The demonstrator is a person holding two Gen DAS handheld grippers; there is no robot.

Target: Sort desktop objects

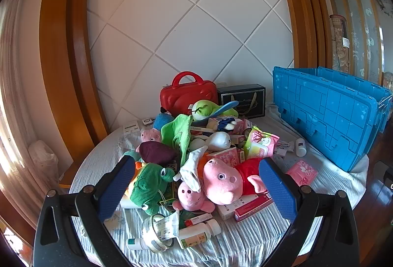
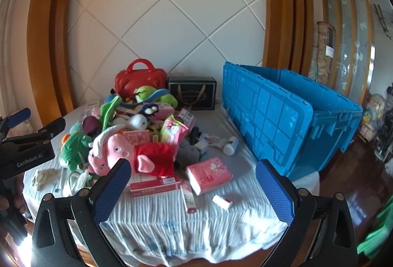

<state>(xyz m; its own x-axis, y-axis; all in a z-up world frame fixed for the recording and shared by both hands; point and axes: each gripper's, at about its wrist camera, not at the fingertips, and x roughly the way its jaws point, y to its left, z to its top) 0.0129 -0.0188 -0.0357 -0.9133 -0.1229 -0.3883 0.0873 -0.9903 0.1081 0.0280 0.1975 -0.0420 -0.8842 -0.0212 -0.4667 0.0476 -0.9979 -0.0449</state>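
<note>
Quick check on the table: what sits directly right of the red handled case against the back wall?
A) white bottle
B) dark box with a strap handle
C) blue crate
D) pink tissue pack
B: the dark box stands beside the red case at the wall, while the blue crate is farther right and the pink tissue pack and white bottle lie nearer the camera.

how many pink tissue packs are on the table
2 clearly visible: one pink tissue pack lying alone on the cloth between the pile and the blue crate, and another tissue pack wedged in the pile behind the pink pig plush. More may be buried.
</note>
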